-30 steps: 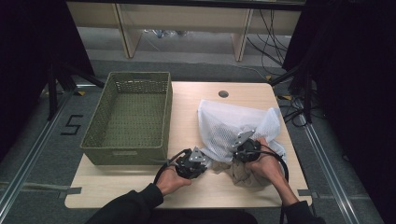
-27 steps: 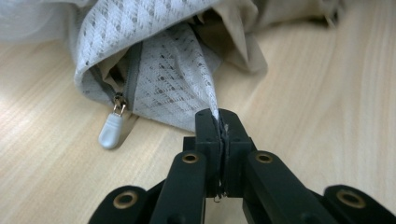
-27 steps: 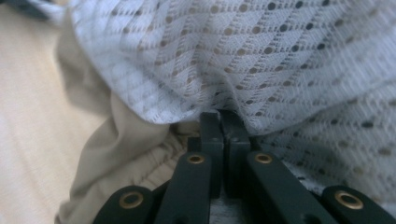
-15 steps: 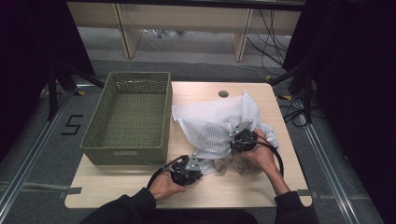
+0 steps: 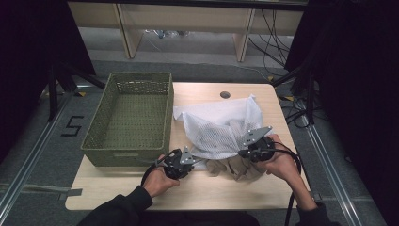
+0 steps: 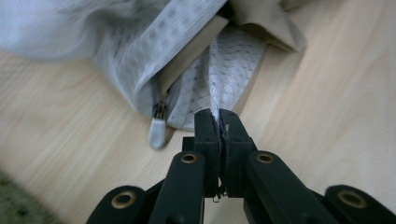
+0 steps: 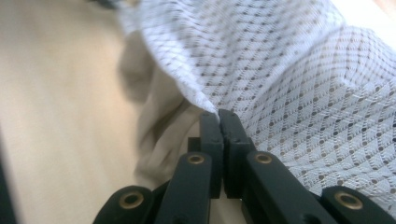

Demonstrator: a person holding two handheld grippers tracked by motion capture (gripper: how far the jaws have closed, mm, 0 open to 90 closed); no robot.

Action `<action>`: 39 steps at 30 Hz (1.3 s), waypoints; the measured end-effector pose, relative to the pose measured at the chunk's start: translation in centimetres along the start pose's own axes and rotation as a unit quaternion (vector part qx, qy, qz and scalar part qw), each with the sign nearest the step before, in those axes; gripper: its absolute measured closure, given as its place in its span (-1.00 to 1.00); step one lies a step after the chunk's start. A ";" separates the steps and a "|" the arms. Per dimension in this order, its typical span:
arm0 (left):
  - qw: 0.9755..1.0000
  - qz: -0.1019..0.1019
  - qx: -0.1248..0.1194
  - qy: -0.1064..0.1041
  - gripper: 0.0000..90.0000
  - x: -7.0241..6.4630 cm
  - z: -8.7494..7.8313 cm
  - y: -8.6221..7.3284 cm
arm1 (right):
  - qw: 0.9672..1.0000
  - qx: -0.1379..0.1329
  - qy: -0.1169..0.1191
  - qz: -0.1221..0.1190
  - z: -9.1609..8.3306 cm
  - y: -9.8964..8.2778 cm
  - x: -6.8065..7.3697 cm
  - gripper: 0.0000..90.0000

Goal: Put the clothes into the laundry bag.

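I have both claws clamped on the white mesh bag (image 5: 221,129), which lies on the wooden worktop (image 5: 117,188) just to the right of the green basket (image 5: 131,117). My left claw (image 5: 190,162) sits off the near right corner of the basket, and in the left gripper view (image 6: 218,122) its jaws are pressed together on a thin edge of the mesh, right beside the bag's zipper pull (image 6: 157,132), which hangs at the end of the open seam. My right claw (image 5: 245,151) is farther from the basket, on the other side of the bag's near edge; in the right gripper view (image 7: 218,119) the jaws are fully closed with the rim of the netting pinched between their tips. Between the two claws the mouth of the bag is pulled wide, and a beige cloth (image 5: 235,167) sticks out of it onto the worktop, on the side away from the basket's long wall. The same beige cloth shows under the mesh in the right gripper view (image 7: 159,126). The far end of the bag points away from me, its corner reaching toward the small dark hole (image 5: 225,94) in the worktop, level with the basket's far rim.
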State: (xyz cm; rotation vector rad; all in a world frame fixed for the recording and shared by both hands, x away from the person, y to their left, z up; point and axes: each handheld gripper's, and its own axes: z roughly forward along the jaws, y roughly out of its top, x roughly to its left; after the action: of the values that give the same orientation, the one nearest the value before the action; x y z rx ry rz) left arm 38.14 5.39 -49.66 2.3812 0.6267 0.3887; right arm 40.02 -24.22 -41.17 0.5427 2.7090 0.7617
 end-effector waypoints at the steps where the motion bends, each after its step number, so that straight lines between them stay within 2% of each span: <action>1: 1.000 0.003 0.002 0.003 0.93 0.0 0.0 -0.1 | 1.000 -0.001 0.005 -0.005 -0.2 0.0 0.4 1.00; 3: 1.000 -0.004 0.002 0.004 0.88 -0.2 -0.1 -0.2 | 1.000 0.000 0.018 -0.007 -0.7 0.0 1.1 1.00; 5: 1.000 -0.009 0.000 0.002 0.76 -0.3 -0.2 -0.1 | 1.000 0.000 0.019 -0.003 -1.1 0.2 1.6 1.00; 8: 1.000 -0.008 -0.013 -0.006 0.32 -1.2 -0.2 0.5 | 1.000 -0.006 0.019 -0.011 -1.2 0.7 1.7 1.00; 9: 1.000 -0.001 -0.015 -0.005 0.21 -1.6 -0.1 0.7 | 1.000 -0.006 0.022 -0.004 -1.3 0.8 1.9 1.00; 11: 1.000 0.005 -0.007 -0.007 0.08 -2.2 0.7 1.0 | 0.999 -0.014 0.024 -0.016 -1.3 1.0 1.8 1.00; 13: 1.000 -0.002 0.002 -0.004 0.01 -2.2 1.6 1.2 | 0.999 -0.013 0.023 -0.017 -1.3 1.0 1.9 1.00; 14: 1.000 -0.007 -0.002 -0.010 0.04 -2.0 1.9 1.4 | 0.999 -0.011 0.028 -0.015 -1.4 1.0 2.0 1.00; 16: 1.000 -0.006 -0.004 -0.022 0.36 -1.8 2.2 1.7 | 0.999 -0.010 0.030 -0.014 -1.4 1.0 2.1 1.00; 17: 1.000 -0.002 -0.005 -0.023 0.63 -1.7 2.2 1.8 | 0.999 -0.006 0.032 -0.011 -1.3 0.9 2.2 1.00; 18: 0.999 -0.013 -0.003 -0.029 0.80 -1.6 2.3 2.0 | 0.999 -0.003 0.040 -0.019 -1.2 0.9 2.1 1.00; 19: 0.999 -0.022 -0.004 -0.035 0.93 -1.5 2.3 2.0 | 0.999 0.001 0.045 -0.020 -1.1 0.8 2.2 1.00; 20: 0.999 -0.020 -0.008 -0.029 0.98 -1.4 2.3 2.1 | 0.998 0.009 0.052 -0.023 -0.8 0.7 2.2 1.00; 23: 0.999 -0.029 -0.028 -0.032 0.99 -1.4 1.9 2.1 | 0.996 0.044 0.078 -0.023 0.9 0.3 2.5 1.00; 25: 0.999 -0.017 -0.027 -0.029 0.99 -1.4 1.6 2.1 | 0.993 0.070 0.091 -0.019 2.6 -0.1 2.8 1.00; 27: 0.999 -0.017 -0.031 -0.036 0.99 -1.7 1.7 1.9 | 0.992 0.083 0.097 -0.017 3.6 -0.3 2.9 1.00; 29: 0.999 -0.008 -0.026 -0.035 0.99 -1.9 1.7 1.7 | 0.992 0.091 0.092 -0.017 4.4 -0.4 2.9 1.00; 32: 0.999 0.013 -0.021 -0.040 0.99 -2.7 1.6 1.5 | 0.993 0.091 0.076 -0.022 5.1 -0.2 3.1 1.00; 34: 0.998 0.043 -0.017 -0.036 0.99 -3.3 1.5 1.3 | 0.994 0.089 0.061 -0.021 5.7 -0.1 3.1 1.00; 35: 0.997 0.066 -0.012 -0.029 0.99 -3.6 1.4 1.3 | 0.995 0.081 0.052 -0.018 6.0 0.0 3.0 1.00; 36: 0.997 0.076 -0.010 -0.032 0.99 -3.9 1.4 1.2 | 0.996 0.070 0.042 -0.017 6.1 0.2 2.9 1.00; 39: 0.995 0.088 -0.010 -0.037 0.99 -4.2 1.4 1.2 | 0.998 0.054 0.032 -0.017 6.5 0.7 2.8 1.00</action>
State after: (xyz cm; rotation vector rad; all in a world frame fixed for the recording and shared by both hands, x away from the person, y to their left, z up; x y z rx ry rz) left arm 35.57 1.68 -50.45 2.4272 0.3790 0.3795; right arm 40.05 -19.61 -46.52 0.5024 2.8234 0.6368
